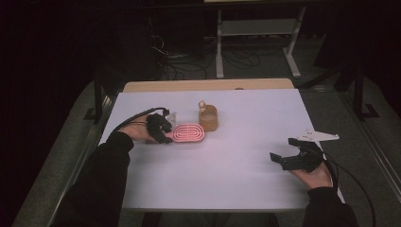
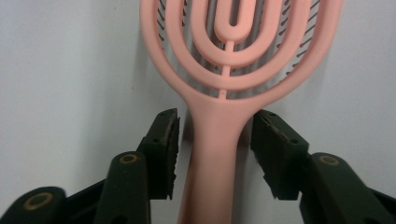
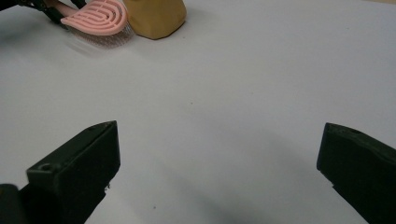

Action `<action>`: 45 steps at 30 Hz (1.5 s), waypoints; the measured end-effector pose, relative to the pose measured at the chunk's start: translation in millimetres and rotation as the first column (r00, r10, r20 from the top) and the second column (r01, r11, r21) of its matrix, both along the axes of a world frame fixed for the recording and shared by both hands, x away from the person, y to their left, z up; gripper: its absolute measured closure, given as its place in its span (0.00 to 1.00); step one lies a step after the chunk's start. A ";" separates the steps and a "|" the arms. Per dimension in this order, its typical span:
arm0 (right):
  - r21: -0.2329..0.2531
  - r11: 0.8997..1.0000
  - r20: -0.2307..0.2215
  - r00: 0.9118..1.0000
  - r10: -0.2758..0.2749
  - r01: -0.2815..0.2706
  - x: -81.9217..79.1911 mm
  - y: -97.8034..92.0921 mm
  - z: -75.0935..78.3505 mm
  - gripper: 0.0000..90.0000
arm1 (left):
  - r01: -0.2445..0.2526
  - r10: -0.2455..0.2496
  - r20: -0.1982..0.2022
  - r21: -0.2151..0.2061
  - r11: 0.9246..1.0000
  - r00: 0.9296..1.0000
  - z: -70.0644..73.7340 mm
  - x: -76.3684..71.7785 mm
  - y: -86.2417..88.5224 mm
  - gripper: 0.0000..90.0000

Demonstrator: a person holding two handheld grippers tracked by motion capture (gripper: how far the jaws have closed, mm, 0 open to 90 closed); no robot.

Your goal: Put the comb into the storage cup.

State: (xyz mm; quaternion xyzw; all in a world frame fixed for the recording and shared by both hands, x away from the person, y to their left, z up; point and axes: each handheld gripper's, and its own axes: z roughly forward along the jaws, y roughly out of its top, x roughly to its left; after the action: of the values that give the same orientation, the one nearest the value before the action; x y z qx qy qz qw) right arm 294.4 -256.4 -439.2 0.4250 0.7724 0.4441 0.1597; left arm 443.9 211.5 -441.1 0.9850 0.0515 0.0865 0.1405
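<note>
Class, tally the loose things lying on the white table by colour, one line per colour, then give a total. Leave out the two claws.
Pink: 1, the hairbrush
Amber-brown: 1, the jar
Total: 2

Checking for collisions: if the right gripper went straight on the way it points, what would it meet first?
Mostly bare table. The right gripper, jaws wide open, faces the pink brush and amber container, which sit far off and left of centre, so it may pass them.
</note>
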 end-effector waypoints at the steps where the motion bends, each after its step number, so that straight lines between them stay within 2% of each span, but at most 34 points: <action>1: 0.000 1.000 0.000 1.000 0.000 0.000 0.0 -0.1 0.0 0.00 | -0.001 0.001 -0.002 -0.003 1.000 1.000 0.0 0.1 -1.0 0.61; 5: 0.004 1.000 0.000 1.000 0.000 0.000 -0.1 -0.7 0.2 0.00 | 0.009 -0.009 -0.012 -0.005 1.000 1.000 -1.5 0.2 -3.1 0.69; 12: 0.000 1.000 0.000 1.000 0.002 -0.002 0.1 -0.4 0.0 0.00 | 0.012 -0.012 -0.036 -0.001 1.000 0.999 -0.8 0.3 -2.1 0.73; 19: 0.001 1.000 0.000 1.000 0.001 -0.001 0.2 -0.5 -0.1 0.00 | 0.043 -0.042 -0.028 0.021 0.999 0.999 1.8 -5.9 -2.4 0.77; 21: 0.000 1.000 0.000 1.000 0.001 -0.001 0.2 -0.5 -0.1 0.00 | 0.026 -0.025 -0.044 0.008 1.000 0.999 2.7 -7.0 -1.0 0.77; 26: 0.002 1.000 0.000 1.000 -0.001 0.001 -0.1 -0.4 0.3 0.00 | 0.007 -0.008 -0.043 -0.011 1.000 0.999 10.7 -10.3 4.4 0.77; 36: 0.005 1.000 0.001 1.000 -0.001 0.001 -0.4 -0.4 0.5 0.00 | -0.012 0.011 -0.029 -0.030 0.999 1.000 28.2 -19.4 14.1 0.78; 40: 0.005 1.000 0.002 1.000 -0.002 0.002 -0.4 -0.3 0.5 0.00 | -0.018 0.017 -0.020 -0.061 0.998 1.000 34.2 -25.1 18.6 0.78; 45: 0.002 1.000 0.000 1.000 -0.001 0.001 -0.4 0.3 0.5 0.00 | -0.024 0.024 -0.003 -0.080 0.996 1.000 41.1 -33.0 23.8 0.78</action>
State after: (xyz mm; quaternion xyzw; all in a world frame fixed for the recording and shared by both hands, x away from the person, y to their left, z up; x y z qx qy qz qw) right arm 294.0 -256.1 -438.8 0.4258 0.7716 0.4449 0.1593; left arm 410.9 235.3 -400.0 0.9779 0.0667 0.0850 0.1789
